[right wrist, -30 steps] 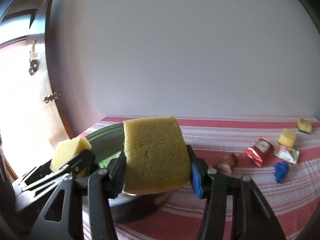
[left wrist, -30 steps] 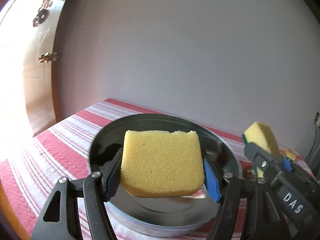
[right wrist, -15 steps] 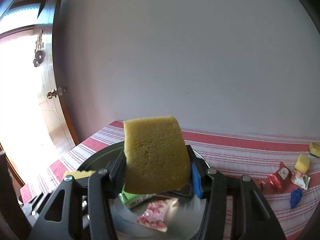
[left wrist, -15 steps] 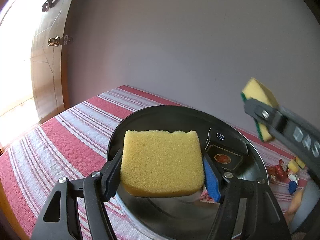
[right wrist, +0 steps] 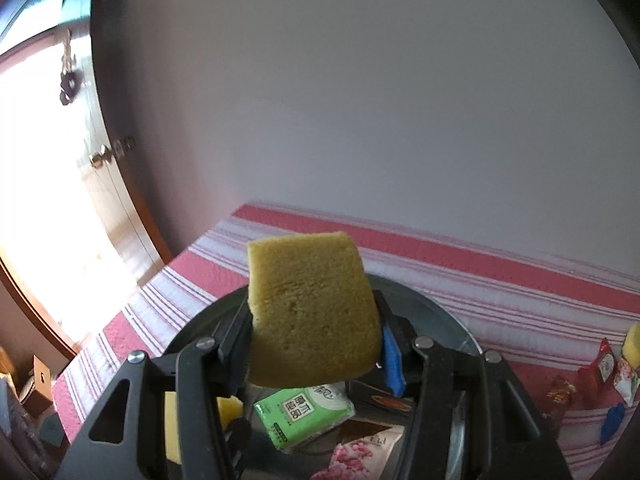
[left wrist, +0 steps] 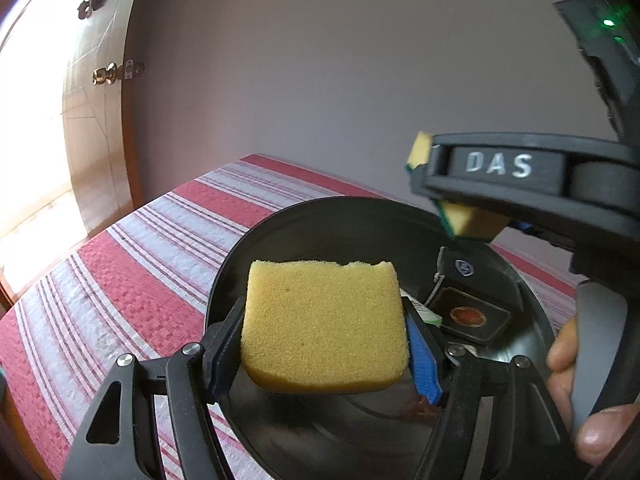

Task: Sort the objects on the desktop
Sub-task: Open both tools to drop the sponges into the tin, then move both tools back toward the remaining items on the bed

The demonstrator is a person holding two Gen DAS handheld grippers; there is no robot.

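My left gripper (left wrist: 326, 350) is shut on a yellow sponge (left wrist: 324, 324) and holds it above the near side of a round dark metal tray (left wrist: 320, 220). My right gripper (right wrist: 316, 344) is shut on a second yellow sponge (right wrist: 312, 312), also above the tray (right wrist: 452, 320). In the left wrist view the right gripper's body (left wrist: 520, 176) reaches in from the right over the tray, its green-backed sponge (left wrist: 460, 220) showing. The left sponge (right wrist: 172, 428) shows low in the right wrist view.
In the tray lie a green tissue pack (right wrist: 304, 412), a pink flowered packet (right wrist: 360, 456) and a dark box (left wrist: 468, 316). Red wrappers (right wrist: 600, 368), a blue piece (right wrist: 612, 420) and another sponge (right wrist: 634, 340) lie on the red striped tablecloth (left wrist: 120, 280) at right. A door (left wrist: 92, 120) stands left.
Both grippers have moved over the tray with their sponges still held. The right gripper has swung in above the tray, closer to the left one.
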